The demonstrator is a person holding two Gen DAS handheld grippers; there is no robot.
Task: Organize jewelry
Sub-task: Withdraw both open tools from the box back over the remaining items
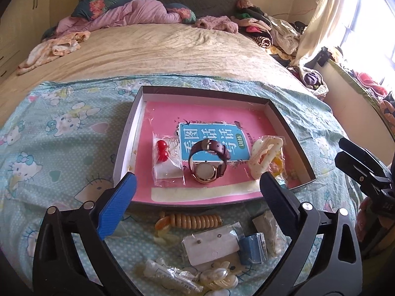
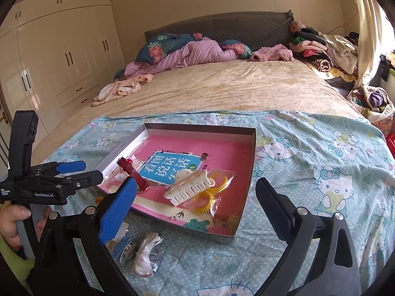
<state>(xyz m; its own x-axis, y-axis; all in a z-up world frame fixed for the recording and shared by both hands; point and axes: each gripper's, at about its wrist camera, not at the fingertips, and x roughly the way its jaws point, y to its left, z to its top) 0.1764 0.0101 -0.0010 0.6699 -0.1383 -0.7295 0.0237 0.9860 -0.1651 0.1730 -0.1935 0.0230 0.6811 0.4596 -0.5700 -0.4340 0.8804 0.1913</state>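
Right wrist view: cartoon-cat sheet (image 2: pixel 308 148) over tan bed (image 2: pixel 222 86), cream wardrobes (image 2: pixel 61 37) beyond; both tongs wide open, empty.

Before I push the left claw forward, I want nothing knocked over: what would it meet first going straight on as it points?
Most likely the watch in the shallow box: it stands centred between the open left claw's fingers, just past the near wall. Depth is unclear; a low path might catch that wall first.

Right claw (image 1: pixel 365 170) is cut off at 3 o'clock; watch (image 2: pixel 134 175) is partly hidden by blue finger (image 2: pixel 118 209).
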